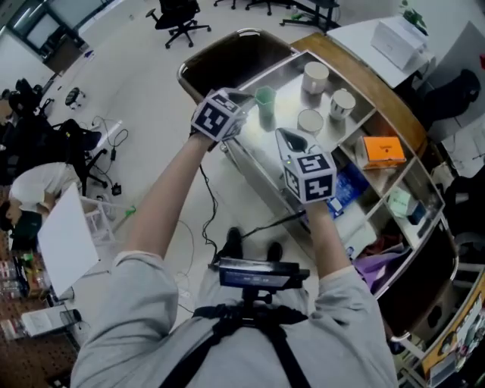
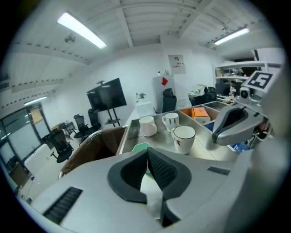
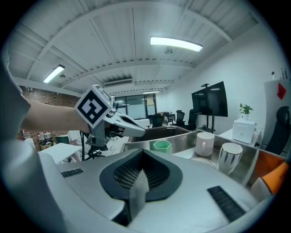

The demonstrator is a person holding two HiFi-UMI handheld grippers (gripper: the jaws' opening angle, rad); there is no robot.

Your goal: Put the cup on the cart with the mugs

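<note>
A small green cup [image 1: 265, 104] stands upright on the steel top of the cart [image 1: 286, 82], left of three mugs. They are a white mug [image 1: 315, 76], a striped mug [image 1: 342, 103] and a dark-rimmed mug [image 1: 310, 121]. My left gripper [image 1: 246, 98] hovers just left of the green cup, shut, with nothing between its pads. From the left gripper view the green cup [image 2: 140, 147] peeks out behind the closed jaws [image 2: 148, 152]. My right gripper [image 1: 288, 138] is near the cart's front edge, shut and empty. In the right gripper view the cup [image 3: 161, 145] stands free beside the left gripper [image 3: 135, 130].
A brown bin [image 1: 235, 64] hangs at the cart's far-left end. Compartments to the right hold an orange box [image 1: 381, 150] and other items. Cables and office chairs [image 1: 179, 19] are on the floor to the left.
</note>
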